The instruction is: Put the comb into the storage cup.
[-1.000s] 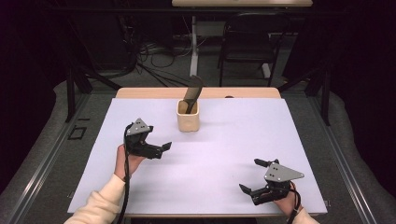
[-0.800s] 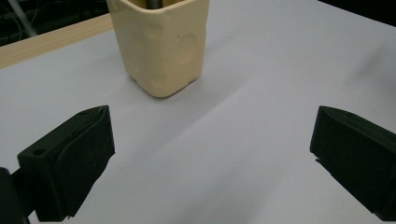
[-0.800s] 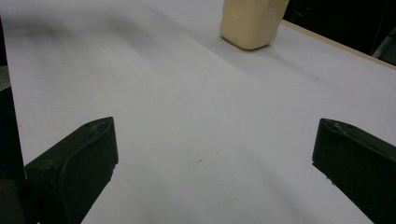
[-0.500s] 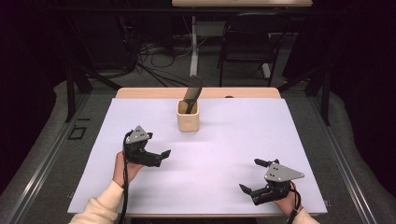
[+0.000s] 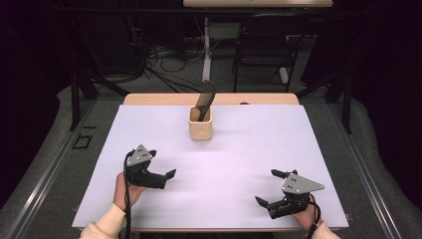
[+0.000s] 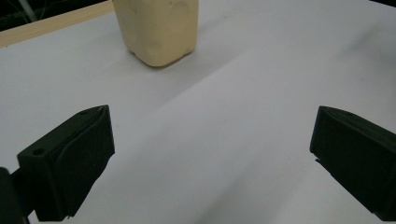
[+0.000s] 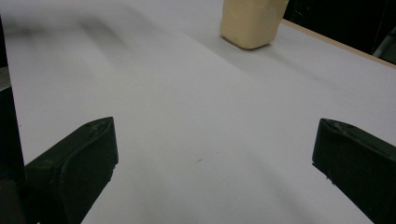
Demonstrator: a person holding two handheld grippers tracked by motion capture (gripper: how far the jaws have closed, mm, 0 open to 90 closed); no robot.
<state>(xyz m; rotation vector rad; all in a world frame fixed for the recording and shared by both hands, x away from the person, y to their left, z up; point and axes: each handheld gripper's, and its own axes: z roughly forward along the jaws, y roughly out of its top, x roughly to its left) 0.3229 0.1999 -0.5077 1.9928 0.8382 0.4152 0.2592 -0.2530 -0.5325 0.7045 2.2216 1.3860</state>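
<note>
2 grippers sit low over the white table (image 5: 239,149), jaws spread wide and empty: the left gripper (image 5: 161,167) at the near left, the right gripper (image 5: 271,188) at the near right. Well beyond both stands the cream cup (image 5: 200,124) (a dark utensil (image 5: 205,98) leaning inside), with bare table between

Bright, even overhead light falls on the white table sheet (image 5: 239,164) while the surrounding room stays dark, shadows beneath the cream plastic cup (image 5: 200,124) are soft and faint, and both gripper views look slightly soft, their black jaws blurred.
</note>
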